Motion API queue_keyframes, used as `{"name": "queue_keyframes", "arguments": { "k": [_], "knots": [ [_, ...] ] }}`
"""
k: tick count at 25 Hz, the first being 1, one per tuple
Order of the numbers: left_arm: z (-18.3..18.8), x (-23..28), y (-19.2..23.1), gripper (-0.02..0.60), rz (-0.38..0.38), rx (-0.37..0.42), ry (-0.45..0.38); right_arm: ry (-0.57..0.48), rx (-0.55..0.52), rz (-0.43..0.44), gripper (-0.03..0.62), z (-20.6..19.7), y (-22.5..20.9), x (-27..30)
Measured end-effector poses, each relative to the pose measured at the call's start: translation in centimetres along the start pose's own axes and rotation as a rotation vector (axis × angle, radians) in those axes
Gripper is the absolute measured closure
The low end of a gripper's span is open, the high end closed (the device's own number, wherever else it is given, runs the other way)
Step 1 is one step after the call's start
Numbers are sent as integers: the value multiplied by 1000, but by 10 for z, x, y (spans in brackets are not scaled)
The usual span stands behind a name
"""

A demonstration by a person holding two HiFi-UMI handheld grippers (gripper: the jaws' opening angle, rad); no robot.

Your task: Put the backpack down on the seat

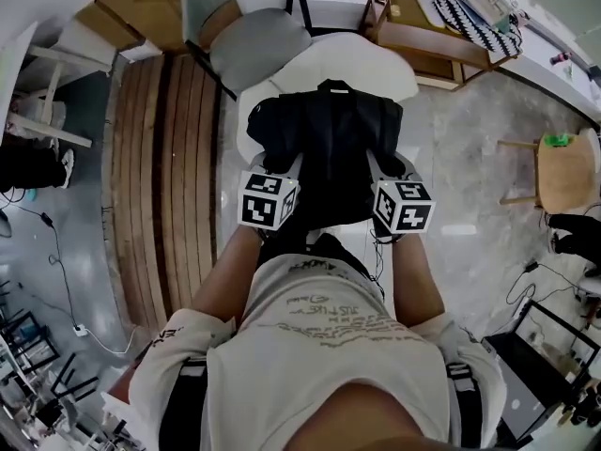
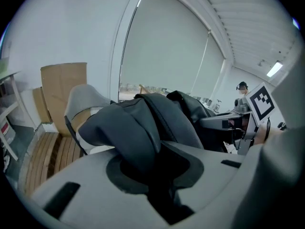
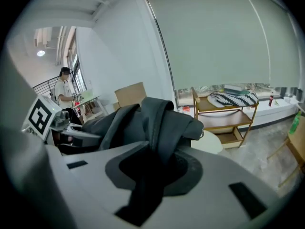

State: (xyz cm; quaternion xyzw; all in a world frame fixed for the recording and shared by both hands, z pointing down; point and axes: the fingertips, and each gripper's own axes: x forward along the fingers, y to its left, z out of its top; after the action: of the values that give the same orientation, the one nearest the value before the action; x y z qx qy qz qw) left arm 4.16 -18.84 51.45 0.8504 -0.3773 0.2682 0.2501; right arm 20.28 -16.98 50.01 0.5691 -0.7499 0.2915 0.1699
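A black backpack [image 1: 324, 148] hangs between my two grippers, over the near edge of a white rounded seat [image 1: 329, 64]. In the head view my left gripper [image 1: 284, 169] grips its left side and my right gripper [image 1: 380, 169] its right side. The left gripper view shows dark folded backpack fabric [image 2: 138, 123] pinched in the left gripper [image 2: 159, 175]. Likewise, the right gripper [image 3: 152, 171] is shut on a bunched fold of the backpack [image 3: 159, 118], with the seat's white edge [image 3: 212, 143] just behind. The backpack's underside is hidden.
A grey chair [image 1: 249, 36] stands just left of the seat, beside a wooden slatted platform [image 1: 160, 158]. A wooden shelf cart [image 1: 423, 26] is at the back right, a small wooden stool [image 1: 563, 172] at the far right. Cables lie on the floor.
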Motion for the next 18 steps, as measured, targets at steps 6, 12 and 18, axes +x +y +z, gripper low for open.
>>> {"name": "queue_keyframes", "arguments": {
  "k": [6, 12, 18],
  "knots": [
    [-30, 48, 38, 492, -34, -34, 98, 104, 3, -37, 508, -32, -10, 58],
    [-82, 96, 73, 492, -79, -52, 219, 244, -47, -78, 508, -83, -15, 113],
    [-124, 130, 110, 494, -83, -96, 309, 338, -29, -74, 510, -125, -14, 164]
  ]
}}
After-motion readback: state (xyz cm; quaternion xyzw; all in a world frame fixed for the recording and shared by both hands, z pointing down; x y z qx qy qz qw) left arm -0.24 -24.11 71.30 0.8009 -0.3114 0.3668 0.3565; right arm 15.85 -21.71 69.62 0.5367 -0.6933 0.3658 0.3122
